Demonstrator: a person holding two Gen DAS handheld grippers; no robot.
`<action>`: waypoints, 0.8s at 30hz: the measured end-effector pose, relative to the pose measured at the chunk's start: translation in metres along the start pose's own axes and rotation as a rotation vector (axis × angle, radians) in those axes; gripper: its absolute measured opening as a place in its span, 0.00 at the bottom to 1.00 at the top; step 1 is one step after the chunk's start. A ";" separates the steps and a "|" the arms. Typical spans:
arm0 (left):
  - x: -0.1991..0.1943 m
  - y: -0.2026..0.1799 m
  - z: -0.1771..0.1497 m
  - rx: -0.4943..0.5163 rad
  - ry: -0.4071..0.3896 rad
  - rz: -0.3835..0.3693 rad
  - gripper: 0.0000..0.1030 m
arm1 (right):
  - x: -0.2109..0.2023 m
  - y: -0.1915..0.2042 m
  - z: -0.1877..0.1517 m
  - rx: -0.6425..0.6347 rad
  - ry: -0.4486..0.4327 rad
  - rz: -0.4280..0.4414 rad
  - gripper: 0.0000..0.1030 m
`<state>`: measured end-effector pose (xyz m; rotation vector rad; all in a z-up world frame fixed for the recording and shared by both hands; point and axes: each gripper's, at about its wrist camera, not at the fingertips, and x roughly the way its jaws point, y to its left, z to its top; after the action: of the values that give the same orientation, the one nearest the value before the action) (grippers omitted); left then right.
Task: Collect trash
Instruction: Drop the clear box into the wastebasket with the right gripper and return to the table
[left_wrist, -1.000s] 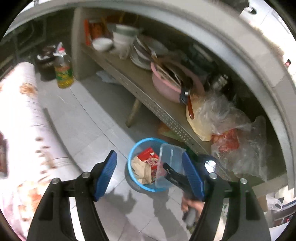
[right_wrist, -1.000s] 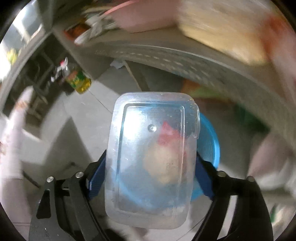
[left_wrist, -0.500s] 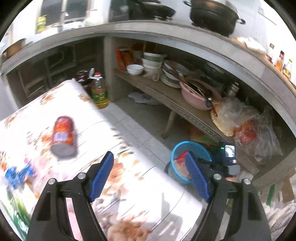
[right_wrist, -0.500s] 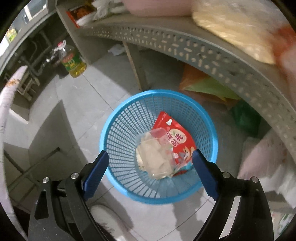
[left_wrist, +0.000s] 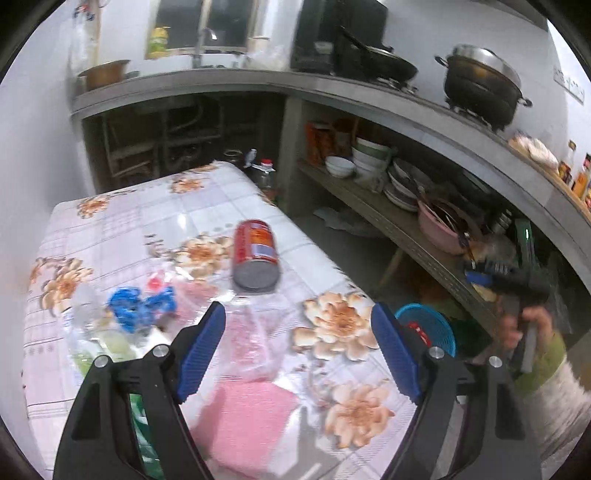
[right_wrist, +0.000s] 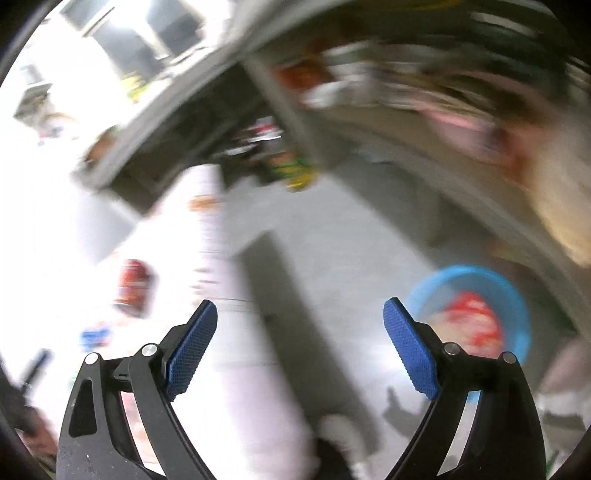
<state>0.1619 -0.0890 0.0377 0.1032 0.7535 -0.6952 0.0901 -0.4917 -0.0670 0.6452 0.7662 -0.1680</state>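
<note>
Both claws gape, gripping nothing: the left claw (left_wrist: 297, 350) hangs over the surface (left_wrist: 122, 229), red can (left_wrist: 255, 254) lying just ahead; the right claw (right_wrist: 300, 347) is beside the blue basket (right_wrist: 517, 295).

A red can (left_wrist: 255, 254) is lying on the orange-flowered, pale checked tablecloth (left_wrist: 122, 218), and a blue basket (left_wrist: 430, 326) is showing red packaging.

red can (left_wrist: 255, 254) on its side, on table | blue basket (left_wrist: 428, 326) on floor, red wrapper (left_wrist: 416, 328) inside
</note>
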 end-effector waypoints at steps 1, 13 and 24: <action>-0.003 0.007 0.000 -0.013 -0.005 -0.003 0.76 | 0.007 0.020 0.008 -0.018 0.021 0.028 0.85; -0.026 0.059 -0.008 -0.120 -0.040 0.027 0.77 | 0.103 0.205 0.010 -0.210 0.302 0.141 0.85; -0.044 0.110 -0.026 -0.246 -0.067 0.067 0.76 | 0.145 0.242 0.025 -0.278 0.345 0.050 0.85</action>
<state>0.1915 0.0288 0.0304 -0.1179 0.7624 -0.5357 0.2981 -0.3020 -0.0372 0.4315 1.0822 0.0989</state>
